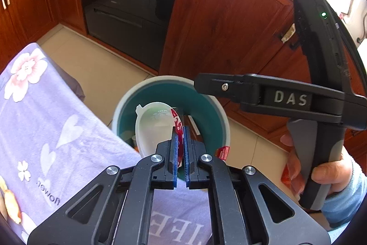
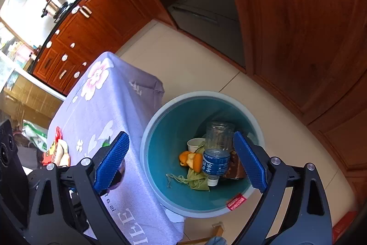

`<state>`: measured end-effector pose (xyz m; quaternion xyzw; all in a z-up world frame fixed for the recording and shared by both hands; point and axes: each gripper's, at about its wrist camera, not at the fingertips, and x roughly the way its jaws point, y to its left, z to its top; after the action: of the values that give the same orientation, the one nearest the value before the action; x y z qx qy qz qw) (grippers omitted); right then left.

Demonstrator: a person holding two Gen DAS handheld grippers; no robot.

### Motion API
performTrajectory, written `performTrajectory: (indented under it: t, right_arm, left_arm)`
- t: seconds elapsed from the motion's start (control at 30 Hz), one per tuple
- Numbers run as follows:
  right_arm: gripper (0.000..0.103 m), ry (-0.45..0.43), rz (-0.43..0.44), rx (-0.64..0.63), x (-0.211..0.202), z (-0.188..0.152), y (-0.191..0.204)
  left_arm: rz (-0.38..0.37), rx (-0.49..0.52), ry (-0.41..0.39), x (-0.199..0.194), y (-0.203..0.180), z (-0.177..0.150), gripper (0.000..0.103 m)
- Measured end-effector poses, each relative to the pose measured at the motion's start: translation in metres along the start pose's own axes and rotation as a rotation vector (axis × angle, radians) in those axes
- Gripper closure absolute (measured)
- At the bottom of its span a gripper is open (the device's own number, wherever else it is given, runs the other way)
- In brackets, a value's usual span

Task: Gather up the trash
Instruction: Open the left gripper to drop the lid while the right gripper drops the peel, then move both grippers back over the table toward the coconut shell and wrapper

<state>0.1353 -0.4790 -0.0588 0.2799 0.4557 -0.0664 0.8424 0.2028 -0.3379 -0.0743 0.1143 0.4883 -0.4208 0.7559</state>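
My left gripper (image 1: 181,132) is shut on the rim of a white plastic cup (image 1: 153,128) with a red label. The cup hangs tilted over the mouth of the teal bin (image 1: 128,95). In the right wrist view my right gripper (image 2: 181,136) stands wide open above the same bin (image 2: 149,130), with nothing between its blue pads (image 2: 112,160). Down in the bin lie a clear bottle (image 2: 218,153) with a blue label, orange peel (image 2: 190,160), a small paper cup (image 2: 195,145) and green scraps. The right-hand tool's black body (image 1: 286,98) reaches over the bin's right rim.
A table under a lilac flowered cloth (image 2: 103,107) stands tight against the bin's left side, with a red packet (image 2: 52,148) and food scraps at its far left. Wooden cabinets (image 2: 298,26) and a dark oven (image 1: 128,4) line the tiled floor behind. A hand (image 1: 325,173) grips the right tool.
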Motion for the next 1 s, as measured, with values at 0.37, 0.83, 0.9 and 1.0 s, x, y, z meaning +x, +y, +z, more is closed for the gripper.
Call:
performTrajectory:
  t: [0.37, 0.83, 0.9, 1.0]
  right_arm:
    - [0.015, -0.045, -0.064, 0.025, -0.019, 0.004, -0.013]
    - [0.015, -0.067, -0.085, 0.011, -0.033, -0.003, 0.000]
    - [0.015, -0.075, -0.087, 0.012, -0.037, -0.004, 0.001]
    - [0.015, -0.080, -0.090, 0.013, -0.041, -0.007, 0.003]
  left_arm:
    - [0.005, -0.024, 0.022, 0.024, -0.010, 0.012, 0.034]
    - [0.010, -0.046, -0.047, 0.002, -0.005, 0.007, 0.006]
    - [0.014, -0.042, -0.048, 0.001, -0.009, 0.008, 0.006]
    - [0.015, -0.038, -0.062, -0.010, -0.010, 0.004, 0.005]
